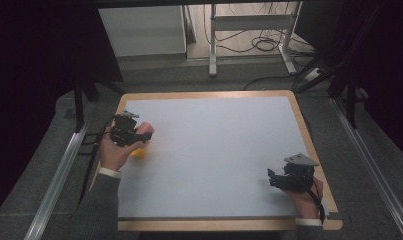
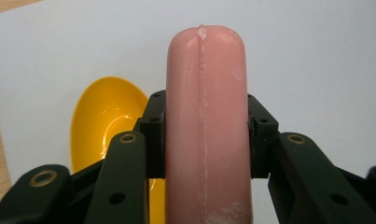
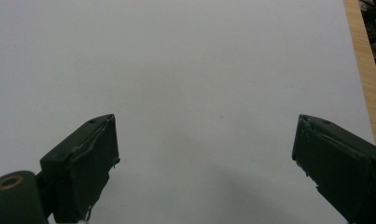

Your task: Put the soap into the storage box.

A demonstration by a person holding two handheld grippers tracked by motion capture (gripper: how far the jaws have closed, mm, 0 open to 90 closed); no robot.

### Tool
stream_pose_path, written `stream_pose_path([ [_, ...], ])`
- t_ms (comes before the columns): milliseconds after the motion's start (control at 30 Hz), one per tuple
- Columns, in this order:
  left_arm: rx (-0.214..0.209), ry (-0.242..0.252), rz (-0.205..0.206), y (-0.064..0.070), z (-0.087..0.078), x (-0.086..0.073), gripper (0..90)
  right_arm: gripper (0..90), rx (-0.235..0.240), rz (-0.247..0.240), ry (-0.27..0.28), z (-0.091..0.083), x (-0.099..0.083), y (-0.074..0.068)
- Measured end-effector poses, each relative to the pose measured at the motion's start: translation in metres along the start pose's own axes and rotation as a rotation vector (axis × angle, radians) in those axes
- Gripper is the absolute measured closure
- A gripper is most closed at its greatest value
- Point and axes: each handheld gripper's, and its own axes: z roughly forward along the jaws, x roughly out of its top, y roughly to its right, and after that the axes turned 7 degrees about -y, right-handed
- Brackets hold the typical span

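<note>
I see a smooth pale sheet covering the wooden table [image 1: 309, 131]. My left gripper [image 1: 135, 136] has its black jaws clamped on a glossy pink sausage [image 2: 206, 130], rounded at the tip, held just above a shiny yellow spoon [image 2: 106, 121]. My right gripper [image 3: 204, 168] hovers near the right edge, jaws spread wide on nothing

1. A white mat [image 1: 219, 150] is covering most of the table [image 1: 209, 94], leaving a wooden rim showing around it.
2. A white cabinet [image 1: 141, 30] is standing on the floor beyond the table's far left.
3. A metal frame [image 1: 249, 22] is standing to the cabinet's right (pale legs, a crossbar between them).
4. Black cables [image 1: 261, 44] are lying looped on the floor behind that frame.
5. Metal rails [image 1: 56, 175] are running along both sides of the table.
</note>
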Motion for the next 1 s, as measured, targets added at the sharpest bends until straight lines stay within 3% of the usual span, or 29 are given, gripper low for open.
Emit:
stream_pose_path([
  [367,0.027,-0.029,-0.055,-0.023,0.011,-0.006,59.9,6.8,-0.001,0.0,-0.001,0.0,0.0,0.001],
  [1000,0.051,-0.088,-0.106,-0.04,0.034,-0.014,59.8,6.7,-0.004,-0.002,-0.006,0.001,0.0,0.0],
])
